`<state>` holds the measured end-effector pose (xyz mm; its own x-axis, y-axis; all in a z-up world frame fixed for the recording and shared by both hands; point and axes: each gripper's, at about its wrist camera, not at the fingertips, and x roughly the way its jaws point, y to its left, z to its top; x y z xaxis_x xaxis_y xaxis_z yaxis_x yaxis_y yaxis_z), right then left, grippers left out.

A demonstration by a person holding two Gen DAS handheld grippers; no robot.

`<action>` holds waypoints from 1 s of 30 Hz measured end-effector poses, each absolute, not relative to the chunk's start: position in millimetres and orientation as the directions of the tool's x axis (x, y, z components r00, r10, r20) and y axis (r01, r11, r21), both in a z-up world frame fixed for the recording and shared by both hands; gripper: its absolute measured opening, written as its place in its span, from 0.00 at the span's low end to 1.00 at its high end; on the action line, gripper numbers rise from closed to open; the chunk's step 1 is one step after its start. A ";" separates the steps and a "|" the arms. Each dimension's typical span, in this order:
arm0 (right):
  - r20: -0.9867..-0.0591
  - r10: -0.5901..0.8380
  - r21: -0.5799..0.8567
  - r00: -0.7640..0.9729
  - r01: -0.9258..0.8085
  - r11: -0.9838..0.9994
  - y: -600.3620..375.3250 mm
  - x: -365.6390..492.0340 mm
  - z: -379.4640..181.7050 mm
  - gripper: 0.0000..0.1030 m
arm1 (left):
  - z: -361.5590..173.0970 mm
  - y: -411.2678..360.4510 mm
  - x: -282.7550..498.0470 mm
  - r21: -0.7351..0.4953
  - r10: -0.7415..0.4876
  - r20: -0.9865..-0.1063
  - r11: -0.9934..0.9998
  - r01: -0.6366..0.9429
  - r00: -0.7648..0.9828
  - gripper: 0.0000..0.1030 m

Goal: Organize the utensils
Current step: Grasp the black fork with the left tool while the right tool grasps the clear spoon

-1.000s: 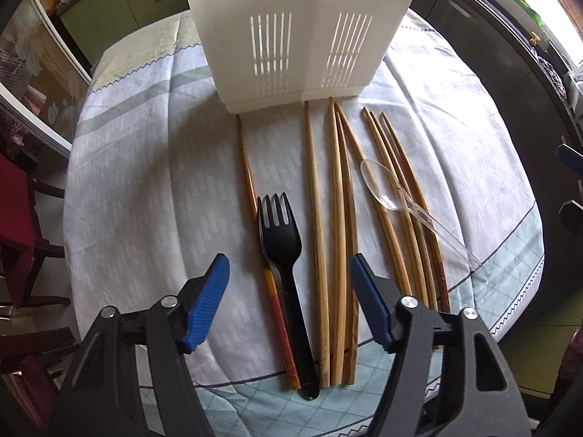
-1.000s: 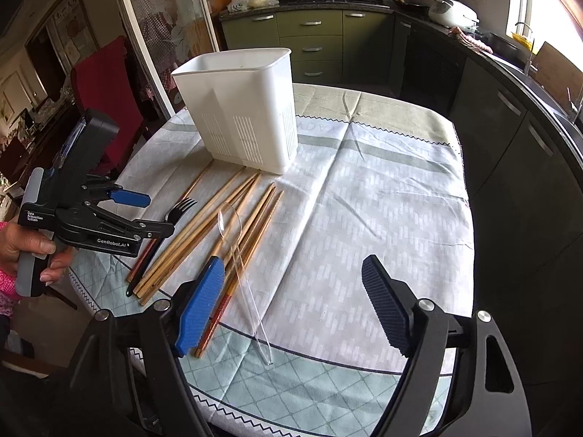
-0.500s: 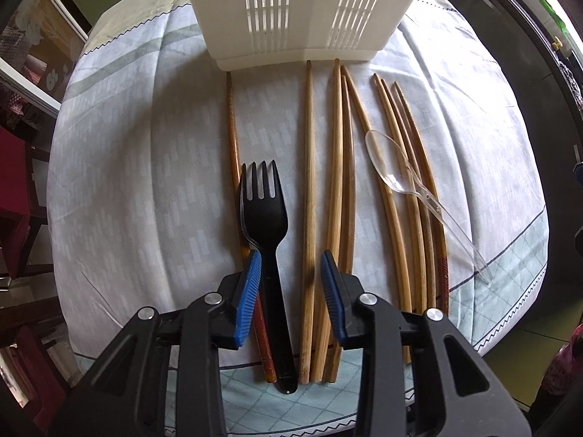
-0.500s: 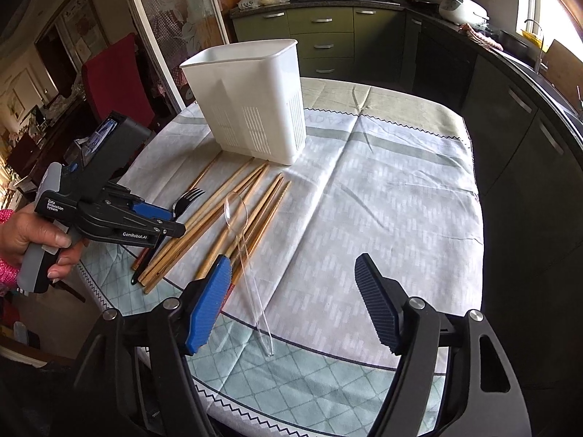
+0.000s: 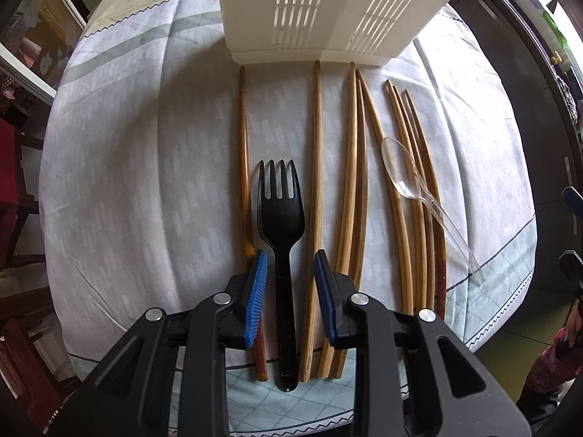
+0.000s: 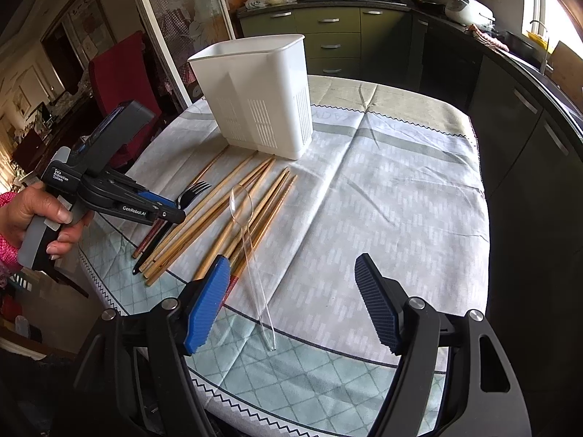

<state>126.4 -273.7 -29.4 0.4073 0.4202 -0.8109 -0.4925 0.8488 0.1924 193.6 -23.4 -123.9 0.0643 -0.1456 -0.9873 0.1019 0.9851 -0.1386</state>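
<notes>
On the counter [image 5: 120, 167] lie eight chopsticks [image 5: 317, 167], one black fork [image 5: 281, 211] and one clear spoon [image 5: 404, 178], all near the single white holder [image 5: 328, 11]. The left tongs [image 5: 289, 273] (pointing straight down) have just been closing, the fork's handle and one chopstick between pads that don't yet touch them. The right tongs [image 6: 291, 304] gape wide, empty, at the near edge.

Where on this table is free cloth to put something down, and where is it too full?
Free: the wide cloth right of the clear spoon, up to the table's far edge, and the strip left of the leftmost chopstick. Crowded: the row of chopsticks and black fork before the white holder.
</notes>
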 end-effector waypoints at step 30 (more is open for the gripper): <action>-0.959 0.261 0.103 0.109 -0.723 0.683 -150.5 178.4 -95.6 0.25 | -122.1 -6.6 192.1 -0.058 -0.078 -0.993 0.977 0.204 0.092 0.08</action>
<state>178.4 -150.5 -95.6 0.1092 0.2608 -0.9592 -0.7229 0.6832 0.1034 192.1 -6.6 -122.1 0.0916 -0.0781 -0.9927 0.2039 0.9773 -0.0581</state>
